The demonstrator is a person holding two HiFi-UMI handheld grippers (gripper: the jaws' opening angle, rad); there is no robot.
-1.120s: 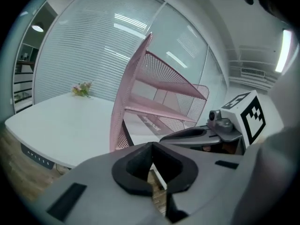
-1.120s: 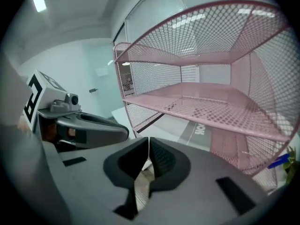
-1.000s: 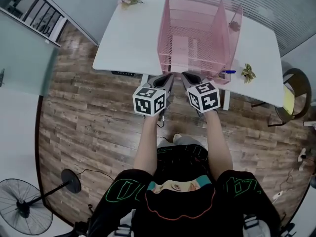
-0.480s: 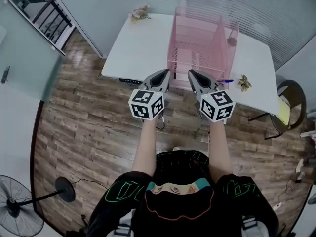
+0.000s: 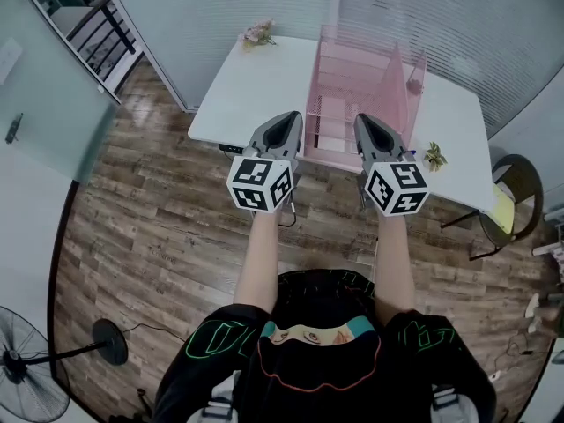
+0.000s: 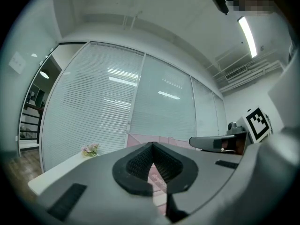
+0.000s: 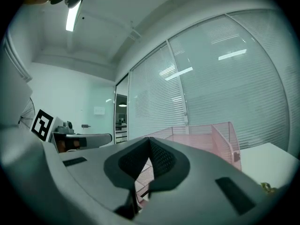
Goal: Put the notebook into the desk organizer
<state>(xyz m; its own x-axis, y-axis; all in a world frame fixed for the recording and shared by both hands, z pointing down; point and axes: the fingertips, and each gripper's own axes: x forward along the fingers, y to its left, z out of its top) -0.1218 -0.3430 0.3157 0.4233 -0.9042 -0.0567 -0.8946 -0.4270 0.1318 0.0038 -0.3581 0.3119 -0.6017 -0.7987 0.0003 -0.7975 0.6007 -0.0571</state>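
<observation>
Left gripper [image 5: 285, 120]: jaws pressed together, nothing between them.
Right gripper [image 5: 363, 122]: likewise closed and empty.
Desk organizer [image 5: 363, 77]: pink mesh, on the white desk [image 5: 251, 86], just ahead of both.
Notebook: not visible in any view.
Tip: locate it first, then open the jaws before reaching.

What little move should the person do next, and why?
Probably look around for the notebook first: the left hand-held gripper and the right hand-held gripper are both shut and empty, short of the organizer, and no notebook shows on the desk.
</observation>
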